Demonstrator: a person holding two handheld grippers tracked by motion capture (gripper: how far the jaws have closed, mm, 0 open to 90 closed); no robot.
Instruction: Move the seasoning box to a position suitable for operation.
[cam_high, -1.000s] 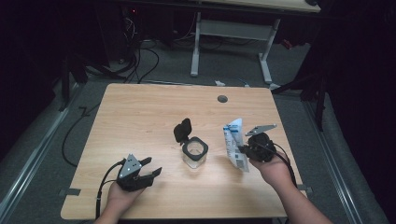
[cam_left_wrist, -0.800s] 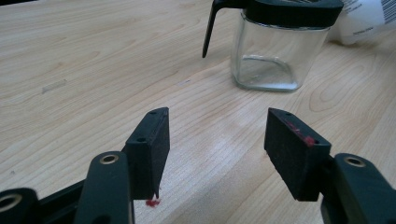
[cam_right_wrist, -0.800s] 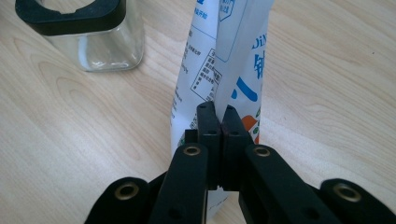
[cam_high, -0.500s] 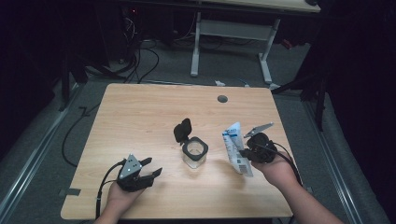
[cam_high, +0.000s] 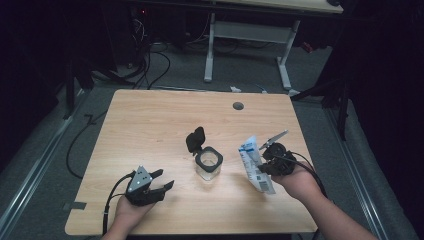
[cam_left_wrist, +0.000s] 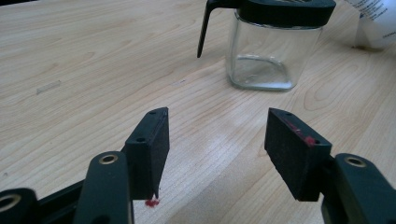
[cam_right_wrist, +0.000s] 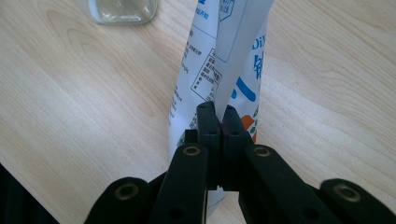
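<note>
Right gripper (cam_right_wrist: 217, 119) pinching pouch (cam_high: 254, 165) edge beside jar (cam_high: 208, 164); left gripper (cam_left_wrist: 217, 147) idling wide open, empty. I'm aiming to tip slowly over jar's mouth.

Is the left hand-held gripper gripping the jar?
No, the left hand-held gripper is open over bare table, apart from the jar.
</note>
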